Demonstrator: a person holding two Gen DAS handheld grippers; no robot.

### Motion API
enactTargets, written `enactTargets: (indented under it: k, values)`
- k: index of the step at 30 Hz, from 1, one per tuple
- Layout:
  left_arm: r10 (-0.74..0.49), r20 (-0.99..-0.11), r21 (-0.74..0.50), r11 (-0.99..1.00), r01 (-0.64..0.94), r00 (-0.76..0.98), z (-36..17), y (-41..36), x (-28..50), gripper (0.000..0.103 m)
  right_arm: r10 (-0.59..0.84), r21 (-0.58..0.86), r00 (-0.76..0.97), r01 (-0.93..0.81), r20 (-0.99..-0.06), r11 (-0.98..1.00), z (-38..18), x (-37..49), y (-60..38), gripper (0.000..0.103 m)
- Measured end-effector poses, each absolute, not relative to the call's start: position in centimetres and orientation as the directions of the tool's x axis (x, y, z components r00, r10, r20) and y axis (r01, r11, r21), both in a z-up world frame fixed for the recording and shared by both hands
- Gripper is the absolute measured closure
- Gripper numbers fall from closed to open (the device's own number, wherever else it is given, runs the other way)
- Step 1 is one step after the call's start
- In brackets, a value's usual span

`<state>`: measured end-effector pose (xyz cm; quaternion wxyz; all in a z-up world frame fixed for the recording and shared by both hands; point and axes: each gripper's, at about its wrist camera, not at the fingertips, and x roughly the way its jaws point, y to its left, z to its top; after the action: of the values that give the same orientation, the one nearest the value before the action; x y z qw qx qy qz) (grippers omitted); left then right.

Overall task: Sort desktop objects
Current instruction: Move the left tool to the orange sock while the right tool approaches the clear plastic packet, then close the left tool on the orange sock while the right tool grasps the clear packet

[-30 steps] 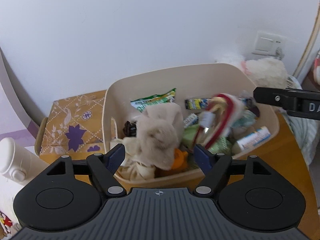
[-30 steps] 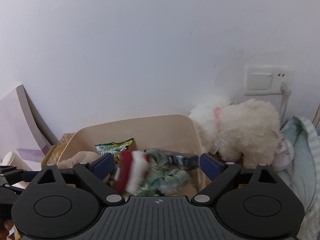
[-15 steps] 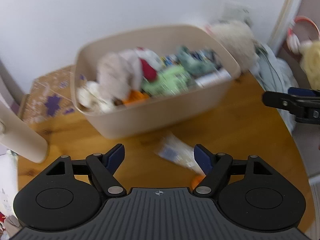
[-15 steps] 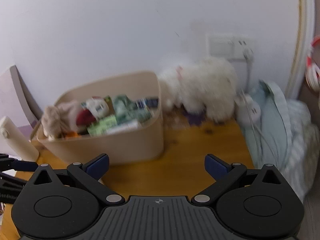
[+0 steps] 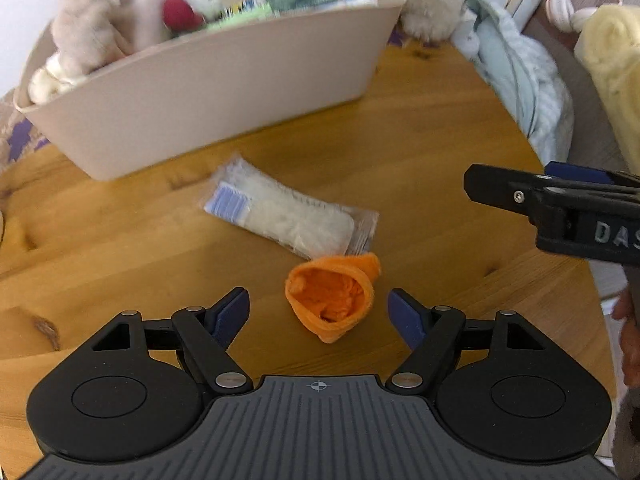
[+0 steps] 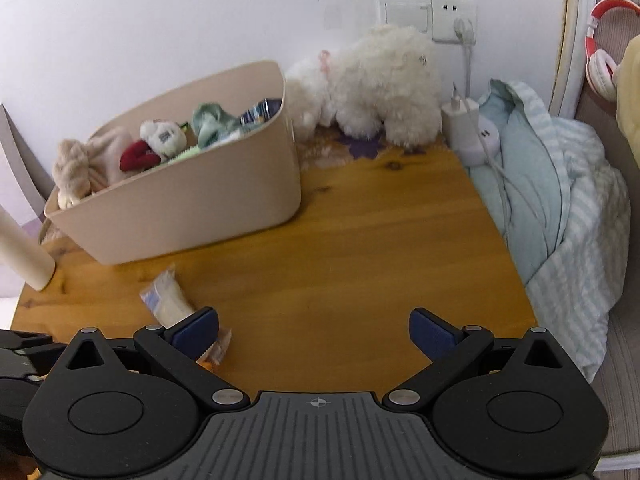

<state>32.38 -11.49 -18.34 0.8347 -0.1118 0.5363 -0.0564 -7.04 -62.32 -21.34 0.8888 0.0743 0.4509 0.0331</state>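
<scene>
A crumpled orange knit sock (image 5: 332,300) lies on the wooden table (image 5: 420,160), its open cuff facing the left gripper (image 5: 319,312), whose jaws stand wide and empty around it. Touching it, a crinkly clear packet (image 5: 292,212) runs diagonally toward the smooth beige bin (image 5: 208,92). The right gripper (image 6: 314,330), lettered "DAS", has just been opening and is empty.

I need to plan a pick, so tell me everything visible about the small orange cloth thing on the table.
The orange cloth thing looks like soft knit fabric, bunched into a small pouch with a rolled rim, its opening facing the left camera. It lies on the wooden table, nearer the camera than the beige bin. Its far edge meets or overlaps the clear wrapped packet. It sits just ahead of the open left hand-held gripper, whose pads do not touch it.
</scene>
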Motion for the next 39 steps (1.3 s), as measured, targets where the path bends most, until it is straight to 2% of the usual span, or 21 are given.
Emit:
enactTargets:
  k: [5, 15, 24, 31, 36, 39]
  values:
    - [-0.147, -0.901, -0.189, 0.980, -0.063, 0.409, -19.6, -11.5, 33.0, 0.025, 0.130, 0.156, 0.575, -0.005, -0.808, 0.988, -21.9, -7.1, -61.9, 0.000]
    - [-0.110, -0.920, -0.189, 0.965, -0.181, 0.377, -21.1, -7.2, 32.9, 0.025, 0.136, 0.085, 0.570, -0.115, -0.811, 0.990, -22.4, -6.4, -59.7, 0.000]
    - [-0.041, -0.937, -0.139, 0.955, -0.262, 0.348, -21.8, -4.1, 32.6, 0.025, 0.166, 0.047, 0.556, -0.222, -0.814, 0.974, -22.9, -5.5, -57.4, 0.000]
    - [-0.083, -0.936, -0.188, 0.940, -0.285, 0.342, -21.6, -2.2, 31.9, 0.025, 0.154, -0.036, 0.546, -0.322, -0.824, 0.946, -24.0, -4.3, -54.3, 0.000]
    - [-0.201, -0.920, -0.293, 0.923, -0.249, 0.337, -21.4, -2.1, 31.9, 0.026, 0.160, -0.079, 0.528, -0.402, -0.834, 0.912, -24.8, -3.7, -52.5, 0.000]
    - [-0.188, -0.928, -0.272, 0.932, -0.238, 0.323, -21.8, -2.3, 32.2, 0.026, 0.143, -0.125, 0.523, -0.444, -0.840, 0.887, -25.3, -3.2, -51.6, 0.000]
